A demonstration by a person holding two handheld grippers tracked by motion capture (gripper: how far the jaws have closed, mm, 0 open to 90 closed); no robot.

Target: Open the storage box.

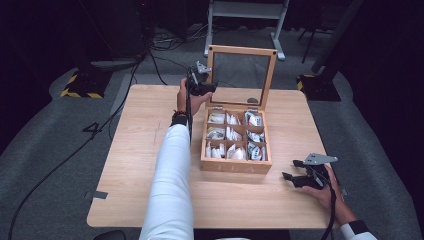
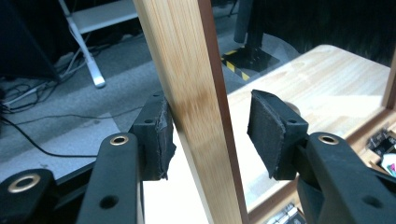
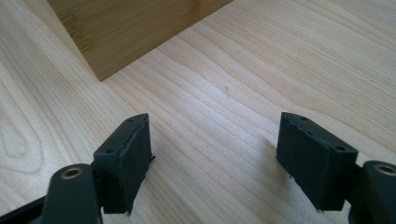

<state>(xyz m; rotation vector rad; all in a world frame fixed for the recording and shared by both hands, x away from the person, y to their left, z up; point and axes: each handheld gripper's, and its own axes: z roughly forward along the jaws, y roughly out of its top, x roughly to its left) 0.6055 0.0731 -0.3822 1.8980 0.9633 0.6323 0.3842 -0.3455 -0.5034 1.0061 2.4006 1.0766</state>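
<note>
Dark studio floor strewn with cables surrounds the pale wooden table that carries a bamboo tea box with nine compartments of sachets. Its glass-paned bamboo-framed lid stands upright, and the left hand-held gripper straddles the lid's left rail: one pad touches the wood, the other stands just off it, so nothing is clamped. If the lid is pushed from here, the rail could slip out and the lid drop hard onto the box, or the box could slide. Well apart, the right hand-held gripper rests wide open on the table beside the box's front corner.
</note>
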